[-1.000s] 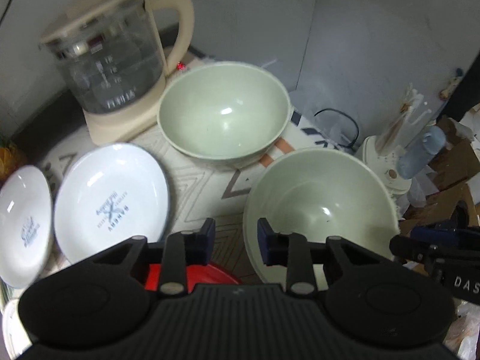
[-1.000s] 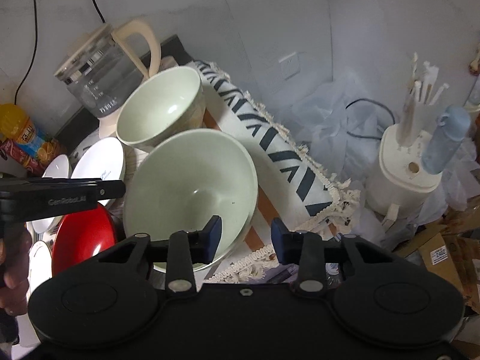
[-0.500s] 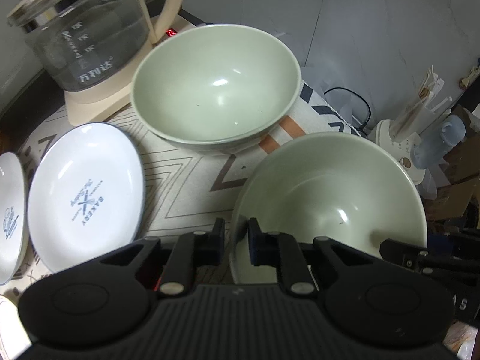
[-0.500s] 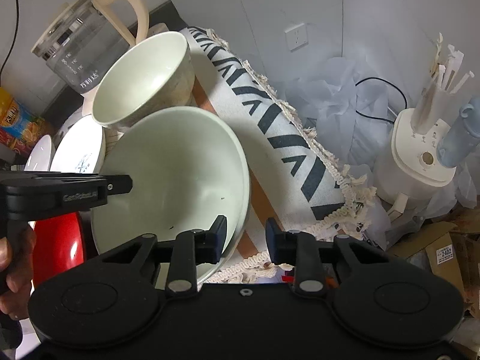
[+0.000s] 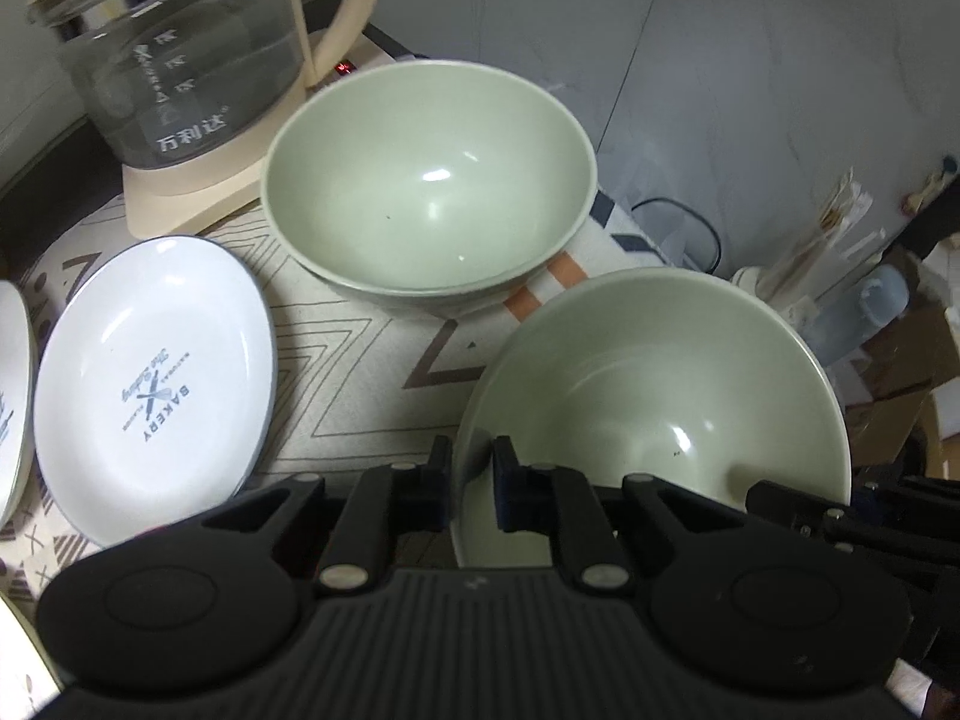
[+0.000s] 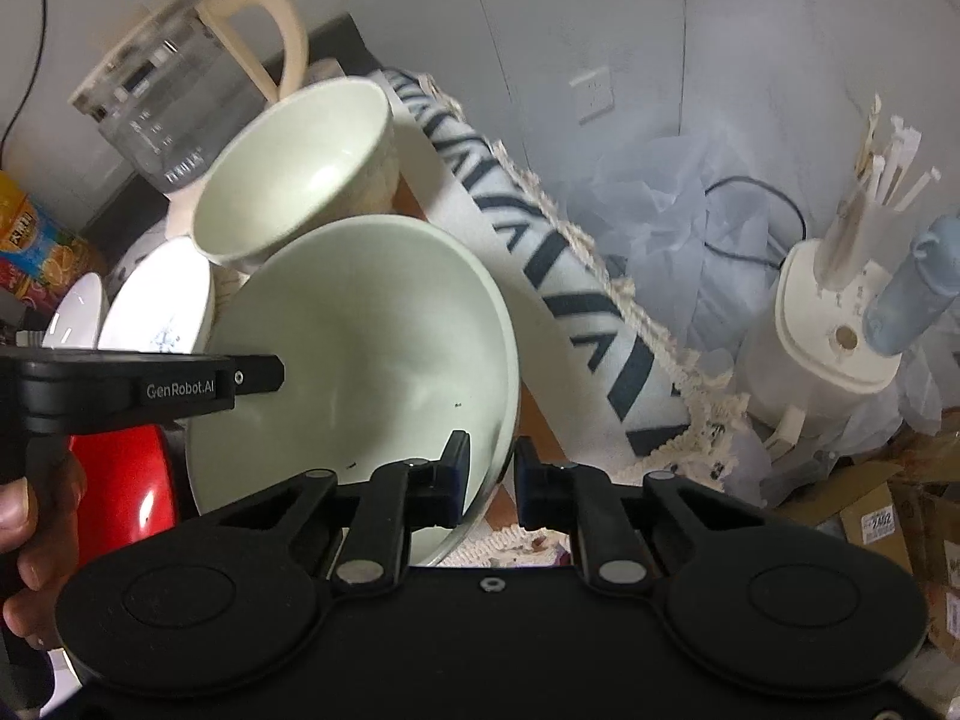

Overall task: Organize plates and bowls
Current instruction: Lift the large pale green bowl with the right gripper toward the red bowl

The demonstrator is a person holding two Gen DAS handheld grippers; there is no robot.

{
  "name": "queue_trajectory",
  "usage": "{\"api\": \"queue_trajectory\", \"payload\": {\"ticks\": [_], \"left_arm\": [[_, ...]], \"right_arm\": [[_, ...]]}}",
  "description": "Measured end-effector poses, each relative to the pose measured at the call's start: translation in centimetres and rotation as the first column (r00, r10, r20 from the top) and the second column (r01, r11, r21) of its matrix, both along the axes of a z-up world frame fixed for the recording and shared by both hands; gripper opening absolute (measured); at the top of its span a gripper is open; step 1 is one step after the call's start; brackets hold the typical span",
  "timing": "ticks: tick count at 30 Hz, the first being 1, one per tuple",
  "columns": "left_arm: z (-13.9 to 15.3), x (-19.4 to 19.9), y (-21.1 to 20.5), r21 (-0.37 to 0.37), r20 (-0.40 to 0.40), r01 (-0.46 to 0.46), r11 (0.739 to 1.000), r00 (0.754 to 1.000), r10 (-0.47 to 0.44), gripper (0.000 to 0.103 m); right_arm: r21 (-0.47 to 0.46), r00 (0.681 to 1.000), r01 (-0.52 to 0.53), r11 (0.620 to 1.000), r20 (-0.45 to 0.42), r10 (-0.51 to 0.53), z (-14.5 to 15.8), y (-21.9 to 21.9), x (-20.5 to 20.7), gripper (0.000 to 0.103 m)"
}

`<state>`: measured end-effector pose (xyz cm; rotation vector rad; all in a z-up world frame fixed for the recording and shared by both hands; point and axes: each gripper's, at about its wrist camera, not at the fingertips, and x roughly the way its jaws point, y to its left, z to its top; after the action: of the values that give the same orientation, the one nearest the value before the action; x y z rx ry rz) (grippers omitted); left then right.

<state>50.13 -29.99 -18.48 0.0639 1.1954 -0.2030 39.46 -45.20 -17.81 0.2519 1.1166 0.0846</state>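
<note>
Two pale green bowls sit on a patterned cloth (image 5: pixel 360 372). The near bowl (image 5: pixel 660 396) (image 6: pixel 360 360) looks tilted. My left gripper (image 5: pixel 472 471) is shut on its left rim, one pad inside and one outside. My right gripper (image 6: pixel 491 468) straddles the opposite rim. Its jaws are closing, and a thin gap still shows at the outer pad. The far green bowl (image 5: pixel 429 192) (image 6: pixel 300 168) stands upright behind. A white "BAKERY" plate (image 5: pixel 156 384) lies to the left, with a second white plate (image 5: pixel 12 396) at the frame edge. A red bowl (image 6: pixel 132 480) sits under the left gripper's body.
A glass kettle (image 5: pixel 180 60) on a cream base stands at the back left, against the wall. A juice bottle (image 6: pixel 24 234) is at the far left. Off the table's right edge are a white holder with sticks (image 6: pixel 840 330), plastic sheeting and cardboard boxes (image 6: pixel 870 516).
My left jaws closed onto the near bowl's rim. My right jaws narrowed around its opposite rim. Both grippers came down closer to the bowl.
</note>
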Motion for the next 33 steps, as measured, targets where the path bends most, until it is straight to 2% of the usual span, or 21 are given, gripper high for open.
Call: {"api": "queue_trajectory", "payload": {"ticks": [10, 20, 27, 33], "left_arm": [[3.1, -1.0, 1.5, -0.055, 0.07, -0.052, 0.997, 0.996, 0.056, 0.012], [6.4, -2.6, 4.9, -0.105, 0.125, -0.105, 0.989, 0.985, 0.118, 0.012], [8.0, -4.1, 7.5, -0.127, 0.149, -0.133, 0.983, 0.977, 0.152, 0.012], [8.8, -5.6, 9.4, -0.134, 0.163, -0.138, 0.981, 0.974, 0.159, 0.012]], "right_arm": [[-0.015, 0.997, -0.016, 1.0, 0.08, 0.018, 3.1, 0.8, -0.1, 0.016], [-0.026, 0.984, -0.035, 0.999, 0.175, 0.039, 6.7, 3.4, -0.7, 0.016], [-0.039, 0.975, -0.058, 0.998, 0.215, 0.065, 8.2, 5.6, -1.8, 0.016], [-0.039, 0.975, -0.063, 0.997, 0.21, 0.07, 8.3, 7.4, -2.9, 0.016]]}}
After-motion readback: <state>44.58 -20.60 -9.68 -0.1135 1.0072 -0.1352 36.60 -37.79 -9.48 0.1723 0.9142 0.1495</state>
